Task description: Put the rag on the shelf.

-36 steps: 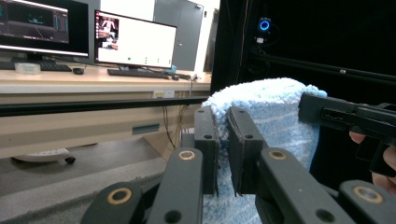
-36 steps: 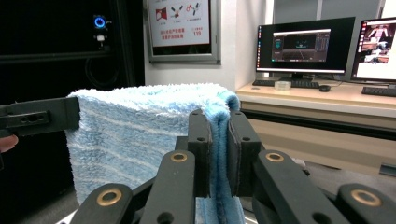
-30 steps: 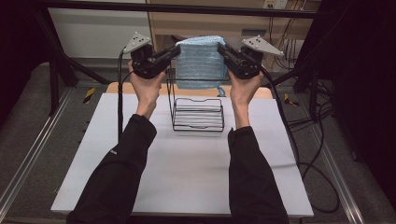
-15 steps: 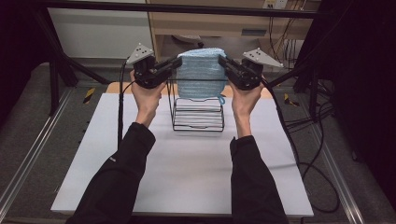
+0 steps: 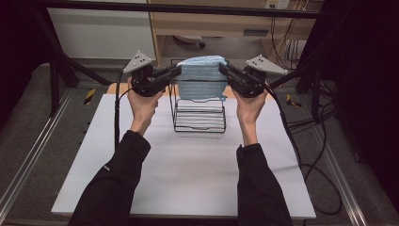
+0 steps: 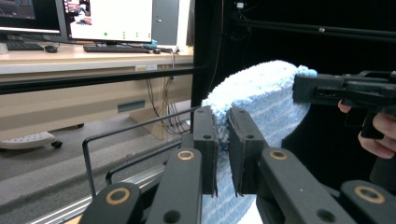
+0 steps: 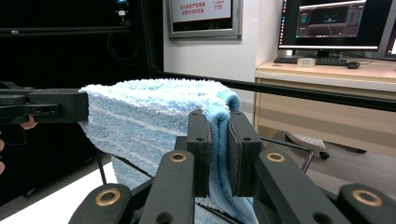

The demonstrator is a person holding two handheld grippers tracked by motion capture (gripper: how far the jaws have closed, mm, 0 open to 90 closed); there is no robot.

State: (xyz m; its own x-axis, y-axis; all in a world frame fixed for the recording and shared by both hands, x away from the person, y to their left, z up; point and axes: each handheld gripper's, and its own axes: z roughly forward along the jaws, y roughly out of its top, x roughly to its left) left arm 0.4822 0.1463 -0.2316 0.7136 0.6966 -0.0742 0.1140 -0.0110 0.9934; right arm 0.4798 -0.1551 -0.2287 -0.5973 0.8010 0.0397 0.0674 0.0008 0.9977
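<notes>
The blue towel has been lowered closer to the wire rack at 12 o'clock, clamped by the left gripper and right gripper. Looks like it's getting draped soon.

This is a lab or office workroom set up for recording. A white table stands inside a black metal frame with cables trailing across grey carpet. Beyond it, wooden desks carry lit computer monitors, keyboards and a mouse.
</notes>
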